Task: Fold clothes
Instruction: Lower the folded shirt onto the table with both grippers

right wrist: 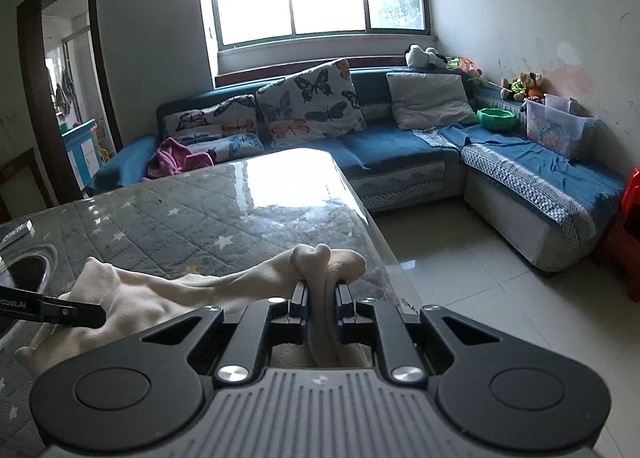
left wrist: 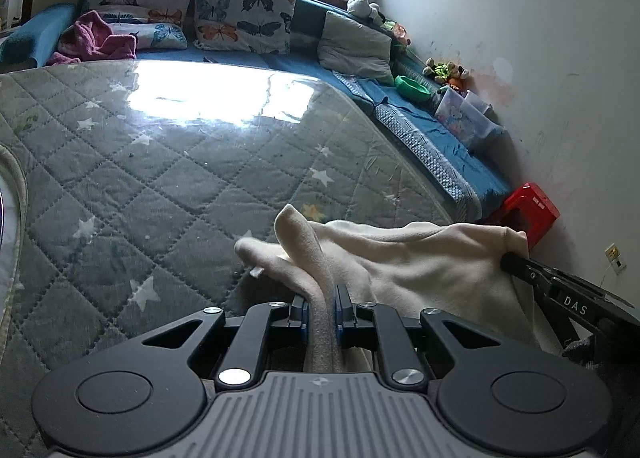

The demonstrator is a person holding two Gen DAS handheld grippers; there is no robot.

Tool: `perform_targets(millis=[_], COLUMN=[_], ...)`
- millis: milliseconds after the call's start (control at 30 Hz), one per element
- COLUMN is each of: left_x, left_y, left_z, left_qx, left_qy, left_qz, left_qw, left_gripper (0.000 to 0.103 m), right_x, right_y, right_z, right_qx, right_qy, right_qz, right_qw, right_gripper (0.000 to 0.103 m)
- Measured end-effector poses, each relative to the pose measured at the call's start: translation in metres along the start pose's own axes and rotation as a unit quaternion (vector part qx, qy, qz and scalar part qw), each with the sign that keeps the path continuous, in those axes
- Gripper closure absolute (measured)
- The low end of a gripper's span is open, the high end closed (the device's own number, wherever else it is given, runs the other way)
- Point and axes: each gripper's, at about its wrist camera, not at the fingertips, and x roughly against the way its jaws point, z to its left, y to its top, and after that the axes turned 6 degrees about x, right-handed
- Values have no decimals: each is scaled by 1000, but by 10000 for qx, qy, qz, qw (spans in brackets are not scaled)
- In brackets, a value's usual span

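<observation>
A cream fleece garment (left wrist: 420, 262) is stretched between both grippers just above the glass-topped table (left wrist: 160, 162). My left gripper (left wrist: 323, 300) is shut on a bunched edge of the garment. My right gripper (right wrist: 322, 296) is shut on the opposite edge of the garment (right wrist: 192, 290). The right gripper's fingers (left wrist: 516, 264) show at the right of the left wrist view. The left gripper's fingers (right wrist: 88, 316) show at the left of the right wrist view. The garment's lower part hangs hidden behind the grippers.
The table (right wrist: 200, 214) has a grey star-quilted cloth under glass, with glare at its far end. A blue corner sofa (right wrist: 400, 150) holds butterfly cushions (right wrist: 312, 98), a pink cloth (right wrist: 176, 158) and a green bowl (right wrist: 497, 118). A red stool (left wrist: 528, 210) stands by the wall. Tiled floor (right wrist: 460, 270) lies right of the table.
</observation>
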Motion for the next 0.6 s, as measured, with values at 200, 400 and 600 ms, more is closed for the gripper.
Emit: perform_targets(millis=[200, 400, 600], left_x=[-6, -8, -6], left_y=[-4, -8, -9], left_z=[6, 11, 13], left_qx=[48, 53, 15], left_qy=[65, 98, 69], left_qz=[123, 203, 231], left_qw=[9999, 9997, 9997], left_gripper=[90, 89, 89], right_x=[-12, -22, -24], right_y=[-6, -13, -19], right_z=[-6, -8, -8], right_qx=[7, 9, 11], right_qy=[-49, -89, -86], right_qz=[171, 369, 490], right_qw=[9998, 9993, 9988], right_gripper=[91, 91, 91])
